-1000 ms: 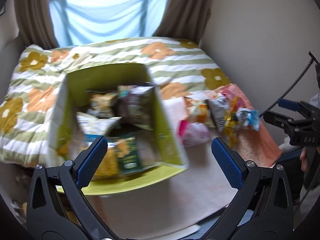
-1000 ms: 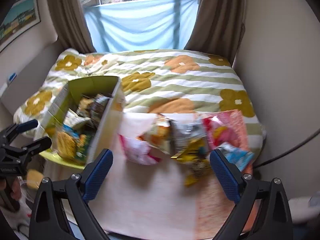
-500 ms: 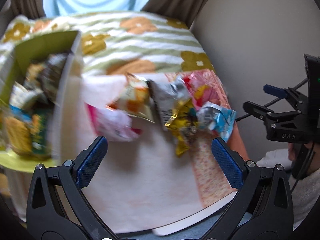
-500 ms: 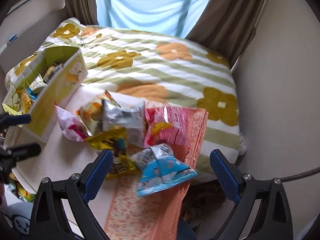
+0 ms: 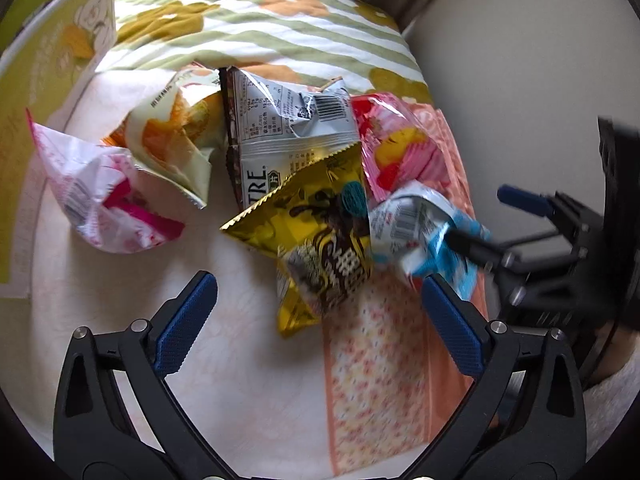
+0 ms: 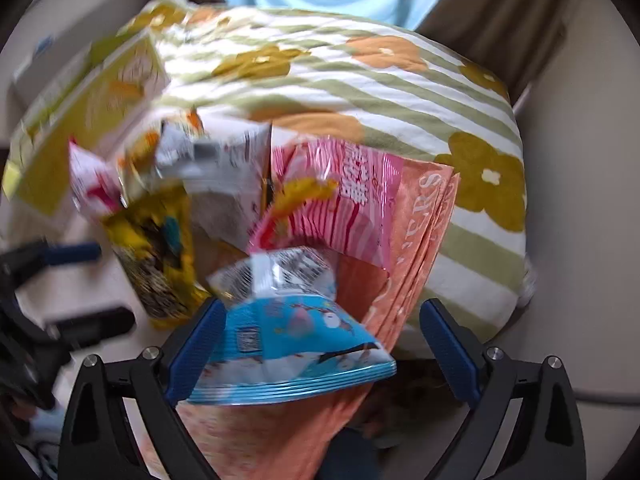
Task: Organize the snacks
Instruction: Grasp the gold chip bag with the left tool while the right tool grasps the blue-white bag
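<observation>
Several loose snack bags lie in a heap on the pale table. My left gripper is open, just short of the yellow bag, whose lower corner lies between the fingers. Behind it are a silver bag, a cream-orange bag, a pink-white bag and a pink striped bag. My right gripper is open with the blue bag between its fingers; its left pad is against the bag's edge. From the left wrist view, the right gripper reaches onto the blue bag.
A yellow-green box stands at the table's left. An orange-pink cloth lies under the right-hand bags. A flowered striped quilt lies behind, with a wall at the right. The left gripper shows at the left.
The left gripper swung right from the box to the bag heap and moved in close. The right gripper came down and forward until the blue bag sat between its fingers.
</observation>
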`<state>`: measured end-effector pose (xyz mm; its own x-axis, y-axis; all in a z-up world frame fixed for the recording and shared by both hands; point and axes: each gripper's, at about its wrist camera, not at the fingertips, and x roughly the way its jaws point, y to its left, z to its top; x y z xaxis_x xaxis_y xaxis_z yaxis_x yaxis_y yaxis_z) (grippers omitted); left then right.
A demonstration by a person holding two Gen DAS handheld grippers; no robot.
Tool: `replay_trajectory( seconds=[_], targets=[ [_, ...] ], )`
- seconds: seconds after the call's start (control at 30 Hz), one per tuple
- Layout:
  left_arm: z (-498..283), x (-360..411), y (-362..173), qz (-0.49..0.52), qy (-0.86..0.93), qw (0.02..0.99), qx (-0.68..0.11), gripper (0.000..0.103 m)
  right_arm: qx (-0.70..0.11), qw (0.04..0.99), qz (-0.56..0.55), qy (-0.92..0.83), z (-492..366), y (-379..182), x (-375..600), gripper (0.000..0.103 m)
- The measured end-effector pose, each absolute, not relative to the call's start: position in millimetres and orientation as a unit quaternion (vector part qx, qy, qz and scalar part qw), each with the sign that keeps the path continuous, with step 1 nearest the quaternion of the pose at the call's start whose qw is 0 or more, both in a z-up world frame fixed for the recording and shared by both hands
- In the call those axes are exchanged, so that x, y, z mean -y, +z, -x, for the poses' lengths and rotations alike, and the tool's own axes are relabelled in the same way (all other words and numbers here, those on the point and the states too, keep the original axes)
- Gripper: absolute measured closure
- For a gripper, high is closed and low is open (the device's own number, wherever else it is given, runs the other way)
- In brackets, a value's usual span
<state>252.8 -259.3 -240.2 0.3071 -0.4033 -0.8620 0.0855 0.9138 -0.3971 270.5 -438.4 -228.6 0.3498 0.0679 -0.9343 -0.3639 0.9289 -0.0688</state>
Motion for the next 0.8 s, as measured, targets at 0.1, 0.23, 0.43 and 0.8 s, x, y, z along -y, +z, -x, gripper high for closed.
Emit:
replay_trajectory(
  seconds=[0.1, 0.23, 0.43, 0.8],
  targets=[
    [-258, 264, -253, 0.141, -0.143, 0.793, -0.576, 0.005, -0.555, 0.807, 0.127, 0.153, -271, -232, 440, 0.006],
    [-262, 267, -266, 0.16, -0.141, 0.784, -0.583, 0.011, -0.561, 0.801, 0.128, 0.162, -276, -235, 445, 0.006],
    [-266, 270, -281, 0.175, -0.143, 0.771, -0.595, 0.025, -0.567, 0.789, 0.114, 0.207, -278, -241, 443, 0.006],
    [-265, 270, -292, 0.188, -0.172, 0.758, -0.6, 0.046, -0.591, 0.768, 0.106, 0.222, -288, -255, 433, 0.006]
  ],
)
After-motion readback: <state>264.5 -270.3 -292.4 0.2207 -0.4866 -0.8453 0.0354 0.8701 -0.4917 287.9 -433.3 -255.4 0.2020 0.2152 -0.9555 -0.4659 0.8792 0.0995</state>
